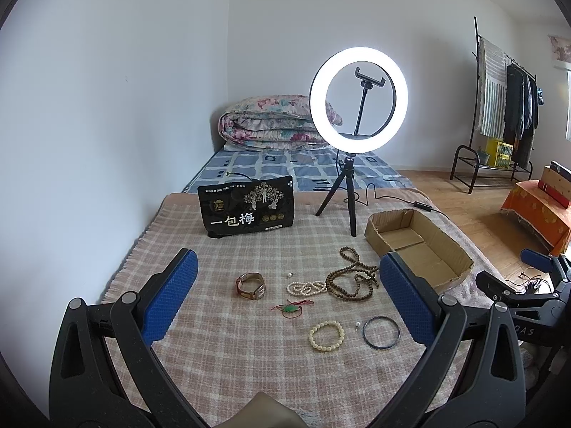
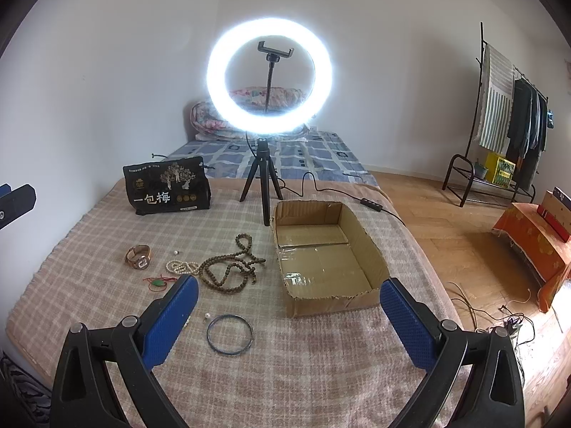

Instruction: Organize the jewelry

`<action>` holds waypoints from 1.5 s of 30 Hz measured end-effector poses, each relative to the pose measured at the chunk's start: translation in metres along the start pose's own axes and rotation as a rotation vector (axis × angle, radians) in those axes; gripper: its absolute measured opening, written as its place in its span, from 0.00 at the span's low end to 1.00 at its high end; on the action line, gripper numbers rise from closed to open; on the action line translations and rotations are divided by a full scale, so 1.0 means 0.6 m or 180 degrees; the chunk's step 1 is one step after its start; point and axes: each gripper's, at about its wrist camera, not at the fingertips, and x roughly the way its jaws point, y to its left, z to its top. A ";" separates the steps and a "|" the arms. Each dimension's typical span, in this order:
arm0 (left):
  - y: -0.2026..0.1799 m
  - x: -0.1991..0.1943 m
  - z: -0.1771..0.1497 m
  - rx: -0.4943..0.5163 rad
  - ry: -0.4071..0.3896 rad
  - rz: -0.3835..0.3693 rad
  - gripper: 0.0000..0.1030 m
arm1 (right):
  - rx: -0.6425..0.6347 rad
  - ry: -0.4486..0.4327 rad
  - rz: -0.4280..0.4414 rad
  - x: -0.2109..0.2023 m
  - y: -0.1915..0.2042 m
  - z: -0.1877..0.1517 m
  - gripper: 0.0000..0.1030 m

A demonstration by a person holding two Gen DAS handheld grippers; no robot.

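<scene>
Plainly, each hand-held gripper, left (image 1: 288,297) and right (image 2: 289,315), gapes wide above the blanket (image 2: 303,367), holding nothing.

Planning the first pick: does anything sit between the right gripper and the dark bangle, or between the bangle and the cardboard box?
Nothing visible blocks either path. The dark bangle lies flat on the blanket just ahead of the open right gripper, and the cardboard box sits open-topped beside it.

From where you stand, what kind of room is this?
Most likely a bedroom used for filming: a rolled floral quilt lies on a bed, clothes hang on a garment rack, and a lit ring light stands over jewelry on the blanket.
</scene>
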 end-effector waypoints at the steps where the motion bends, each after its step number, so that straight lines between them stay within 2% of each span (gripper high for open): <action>1: 0.001 0.002 0.002 0.0008 0.0016 0.0003 1.00 | 0.0004 0.0007 -0.0002 0.001 0.000 0.000 1.00; 9: 0.010 0.030 -0.002 0.0045 0.0112 0.0113 1.00 | 0.0006 0.0061 -0.0010 0.015 -0.001 0.005 1.00; 14: 0.053 0.059 0.006 -0.0015 0.0201 0.0242 1.00 | 0.0004 0.0138 -0.0046 0.034 -0.004 0.004 1.00; 20: 0.114 0.107 0.017 -0.0021 0.0341 0.0497 1.00 | 0.0028 0.0157 0.0140 0.049 -0.008 -0.007 1.00; 24: 0.146 0.147 0.018 -0.0008 0.0474 0.0618 1.00 | -0.0070 0.0321 0.0146 0.067 -0.005 -0.016 1.00; 29: 0.167 0.205 0.007 -0.0025 0.0734 0.0575 1.00 | -0.0098 0.0603 0.0250 0.092 -0.010 -0.022 1.00; 31: 0.171 0.233 -0.003 -0.0104 0.0898 0.0488 0.99 | -0.0073 0.0732 0.0323 0.105 -0.011 -0.028 1.00; 35: 0.170 0.286 -0.026 -0.0174 0.1215 0.0379 0.86 | -0.0154 0.0944 0.0422 0.134 -0.002 -0.045 0.97; 37: 0.170 0.313 -0.036 -0.0179 0.1336 0.0384 0.75 | -0.0295 0.1049 0.0546 0.150 0.011 -0.058 0.95; 41: 0.173 0.361 -0.054 -0.0249 0.1561 0.0306 0.65 | -0.0568 0.1337 0.0565 0.193 0.041 -0.086 0.84; 45: 0.181 0.402 -0.071 -0.0364 0.1731 0.0220 0.63 | -0.0621 0.1501 0.0734 0.225 0.062 -0.104 0.84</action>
